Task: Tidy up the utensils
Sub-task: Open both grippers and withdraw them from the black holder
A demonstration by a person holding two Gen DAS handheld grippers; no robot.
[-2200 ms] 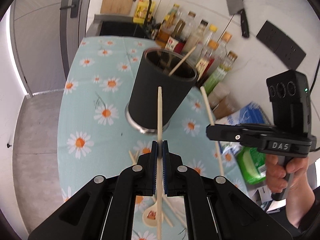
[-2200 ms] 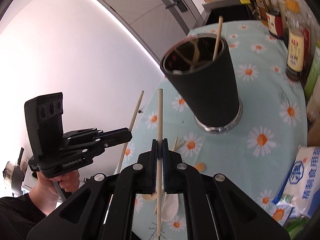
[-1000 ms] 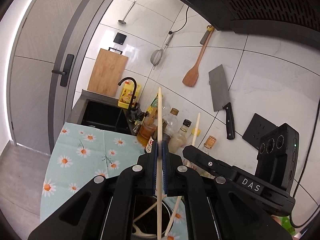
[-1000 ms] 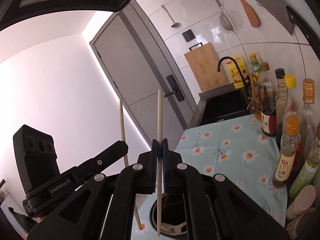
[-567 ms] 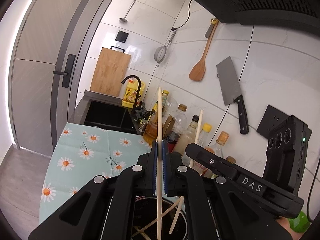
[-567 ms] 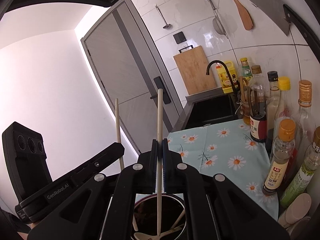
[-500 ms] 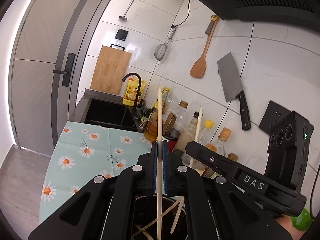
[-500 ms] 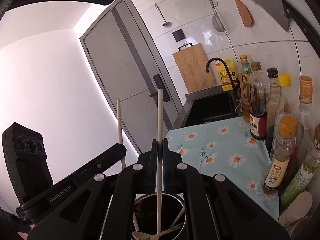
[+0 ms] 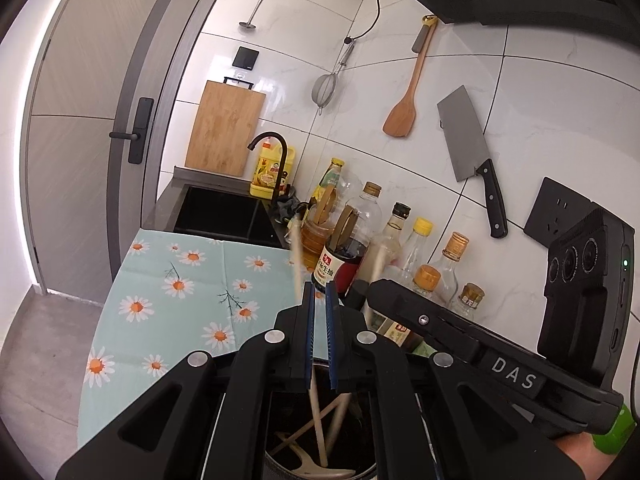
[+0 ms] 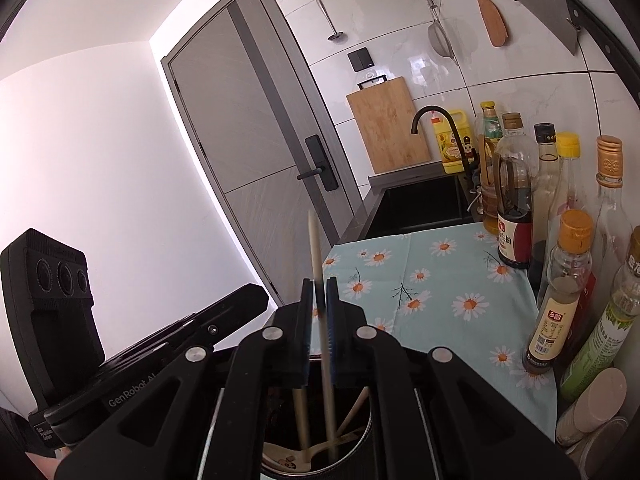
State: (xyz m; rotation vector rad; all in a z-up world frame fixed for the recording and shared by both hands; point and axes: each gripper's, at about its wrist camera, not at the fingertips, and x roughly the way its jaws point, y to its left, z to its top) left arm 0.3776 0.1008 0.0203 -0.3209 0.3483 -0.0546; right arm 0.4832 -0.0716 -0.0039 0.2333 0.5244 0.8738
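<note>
Both grippers hang right above the black utensil holder (image 9: 360,468), which also shows in the right wrist view (image 10: 360,456). My left gripper (image 9: 319,304) has its jaws slightly apart, and a pale wooden chopstick (image 9: 298,264), blurred, slides loose between them into the holder. My right gripper (image 10: 319,300) is also slightly apart, and its chopstick (image 10: 316,256) leans free between the pads down into the holder. Spoons and other chopsticks (image 10: 296,456) lie inside the holder. The right gripper's body (image 9: 460,340) is close on the right in the left wrist view.
A daisy-print cloth (image 9: 180,288) covers the counter. Several sauce and oil bottles (image 10: 516,216) line the wall side. A black sink (image 9: 224,212) with a tap is beyond. A cleaver (image 9: 468,144), wooden spatula (image 9: 404,108), strainer and cutting board (image 9: 224,128) are at the wall.
Both grippers have opened a little and let go of their chopsticks, which now drop and tilt into the holder. Both grippers stayed above the holder.
</note>
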